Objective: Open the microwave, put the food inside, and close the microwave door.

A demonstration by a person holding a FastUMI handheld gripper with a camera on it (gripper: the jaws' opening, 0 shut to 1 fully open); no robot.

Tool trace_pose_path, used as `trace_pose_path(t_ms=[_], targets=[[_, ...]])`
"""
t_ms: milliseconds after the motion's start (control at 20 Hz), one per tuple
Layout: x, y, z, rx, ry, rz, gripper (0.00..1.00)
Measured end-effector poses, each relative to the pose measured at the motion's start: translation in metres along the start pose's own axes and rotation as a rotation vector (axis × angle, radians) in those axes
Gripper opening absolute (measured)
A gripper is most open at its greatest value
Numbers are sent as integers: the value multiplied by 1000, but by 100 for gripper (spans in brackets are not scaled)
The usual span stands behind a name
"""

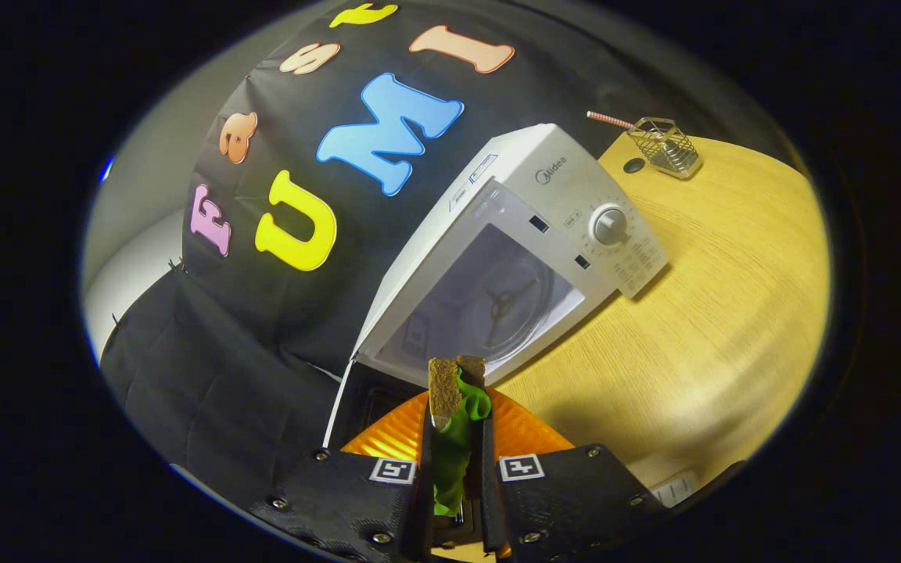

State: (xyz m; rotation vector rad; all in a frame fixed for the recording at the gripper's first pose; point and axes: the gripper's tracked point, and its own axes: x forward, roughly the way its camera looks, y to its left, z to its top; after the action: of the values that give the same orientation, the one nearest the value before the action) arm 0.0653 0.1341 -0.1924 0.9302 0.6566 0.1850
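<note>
Wooden table (pixel 716 313): one open microwave (pixel 513 258); tool (pixel 457 407) clamping one green food (pixel 454 446)

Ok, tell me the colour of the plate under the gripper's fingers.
Orange, with a ribbed surface; the plate shows best in the gripper view, beneath the gripper shut on green food.

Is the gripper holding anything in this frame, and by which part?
Yes. The gripper is shut on a soft green food item, pinched along its length between both fingers, above an orange plate before the open microwave.
</note>
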Motion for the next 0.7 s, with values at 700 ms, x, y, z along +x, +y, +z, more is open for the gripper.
trace_pose_path(t_ms=[700], targets=[[172,-25,45,90,-244,-61,24]])
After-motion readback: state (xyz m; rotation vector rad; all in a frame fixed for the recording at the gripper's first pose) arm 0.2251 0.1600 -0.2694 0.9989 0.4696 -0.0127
